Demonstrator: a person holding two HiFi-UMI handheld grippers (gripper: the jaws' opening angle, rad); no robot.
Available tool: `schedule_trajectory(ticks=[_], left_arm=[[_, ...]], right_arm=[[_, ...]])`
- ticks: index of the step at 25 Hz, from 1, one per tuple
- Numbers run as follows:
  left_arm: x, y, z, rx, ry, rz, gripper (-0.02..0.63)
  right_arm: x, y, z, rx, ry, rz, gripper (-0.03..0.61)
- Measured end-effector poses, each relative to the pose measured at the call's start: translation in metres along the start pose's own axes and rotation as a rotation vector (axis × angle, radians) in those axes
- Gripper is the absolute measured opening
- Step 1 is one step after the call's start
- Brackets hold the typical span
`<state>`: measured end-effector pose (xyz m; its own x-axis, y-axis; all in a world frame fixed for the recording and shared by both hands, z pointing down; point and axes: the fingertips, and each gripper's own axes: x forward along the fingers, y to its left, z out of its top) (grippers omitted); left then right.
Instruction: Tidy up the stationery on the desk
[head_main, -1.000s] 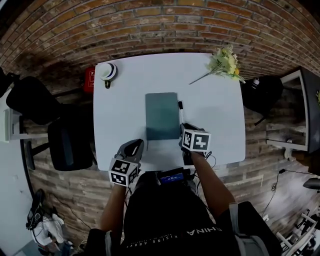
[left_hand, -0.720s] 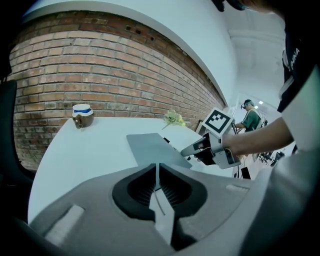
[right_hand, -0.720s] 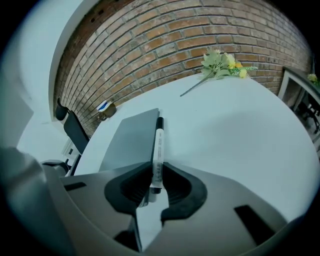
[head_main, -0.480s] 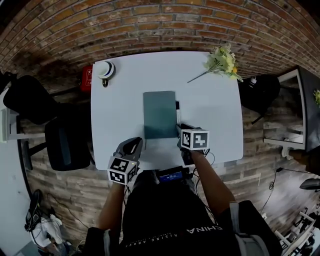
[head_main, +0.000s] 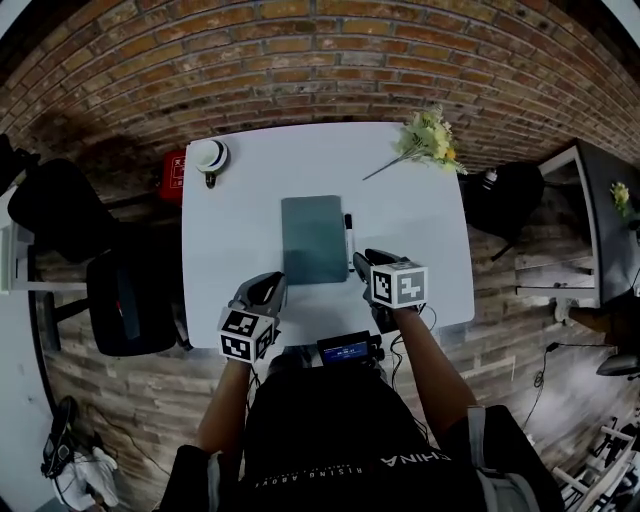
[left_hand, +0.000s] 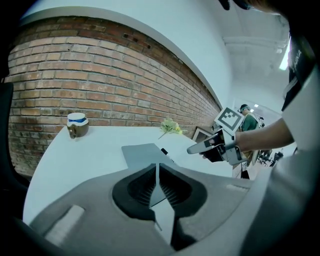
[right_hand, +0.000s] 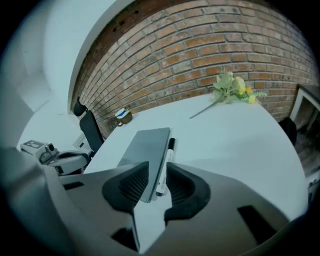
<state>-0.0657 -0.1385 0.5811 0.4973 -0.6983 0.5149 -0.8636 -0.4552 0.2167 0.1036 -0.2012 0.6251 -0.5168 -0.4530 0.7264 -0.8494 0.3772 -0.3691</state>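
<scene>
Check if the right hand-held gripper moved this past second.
Yes. The right hand-held gripper has shifted rightward from the notebook; its jaws have just been opening, and the pen lies ungripped below them.

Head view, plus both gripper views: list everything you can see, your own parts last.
Desk: one, white, against the brick wall.
Notebook: one, grey-green, closed, flat at desk centre.
Marker: one, white with black cap, beside the notebook's right edge.
Flowers: one bunch, yellow-green, far right corner.
Cup: one, white and blue top, far left corner.
Red object: one, off the far left corner; unidentifiable.
Chair: one certain, black, left of the desk.
Left tongs: grey, shut, empty.
Right tongs: grey, open, jaws have just been opening, nothing gripped; marker's near end lies in line with the gap.
</scene>
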Motion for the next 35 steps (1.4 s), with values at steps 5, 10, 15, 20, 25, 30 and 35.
schedule_trajectory(ticks=[5, 10, 15, 20, 25, 30, 35], left_arm=[[0.006, -0.013, 0.017, 0.019, -0.037, -0.03, 0.031], [0.011, -0.028, 0.029, 0.032, -0.064, -0.056, 0.029], [0.012, -0.042, 0.03, 0.038, -0.069, -0.061, 0.023], [0.011, -0.048, 0.029, 0.026, -0.066, -0.034, 0.018], [0.015, -0.067, 0.022, -0.003, -0.064, -0.013, 0.011], [0.013, -0.09, 0.006, -0.039, -0.062, 0.029, 0.011], [0.003, -0.109, -0.022, -0.048, -0.03, 0.037, 0.011]], right_arm=[[-0.03, 0.023, 0.029, -0.166, -0.119, 0.047, 0.041], [-0.049, 0.049, 0.04, -0.322, -0.183, 0.066, 0.009], [-0.053, 0.053, 0.025, -0.335, -0.161, 0.091, 0.009], [-0.059, 0.048, 0.021, -0.342, -0.159, 0.117, 0.009], [-0.067, 0.034, 0.017, -0.358, -0.154, 0.148, 0.009], [-0.068, 0.016, 0.004, -0.383, -0.123, 0.17, 0.009], [-0.078, 0.008, -0.01, -0.382, -0.122, 0.161, 0.009]])
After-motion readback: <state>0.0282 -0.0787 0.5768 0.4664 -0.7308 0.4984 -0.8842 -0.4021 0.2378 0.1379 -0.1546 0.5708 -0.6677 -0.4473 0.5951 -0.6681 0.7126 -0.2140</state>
